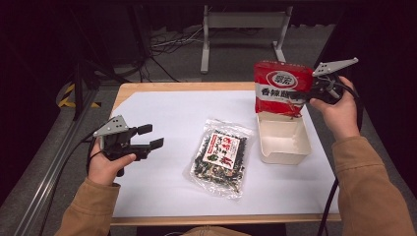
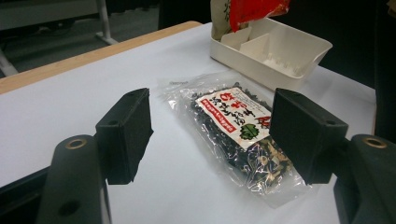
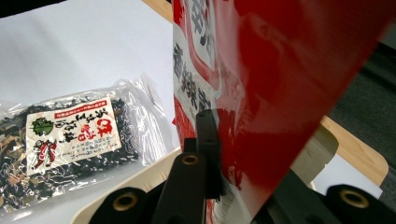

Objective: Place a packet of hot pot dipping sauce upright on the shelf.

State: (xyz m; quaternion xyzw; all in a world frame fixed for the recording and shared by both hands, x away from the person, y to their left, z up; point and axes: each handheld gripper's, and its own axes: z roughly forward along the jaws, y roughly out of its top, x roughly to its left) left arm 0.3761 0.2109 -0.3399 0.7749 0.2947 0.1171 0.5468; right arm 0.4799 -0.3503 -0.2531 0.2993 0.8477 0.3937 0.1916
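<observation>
A red snack bag (image 1: 282,86) with white lettering hangs upright over the white tray (image 1: 283,150), its lower edge at the tray's far end. My right gripper (image 1: 306,98) is shut on the bag's right side; in the right gripper view the red snack bag (image 3: 280,84) covers the jaws. A clear packet of dark dried food (image 1: 221,156) with a white label lies flat in the table's middle. My left gripper (image 1: 150,137) stands open at the left, off the packet. Its fingers (image 2: 126,133) frame the clear packet (image 2: 238,133) beyond them, with nothing between them.
The white tray (image 2: 299,51) has inner dividers. A white sheet (image 1: 167,118) covers most of the wooden table (image 1: 142,87). Beyond the far edge are a white metal frame (image 1: 241,22) and cables on the floor.
</observation>
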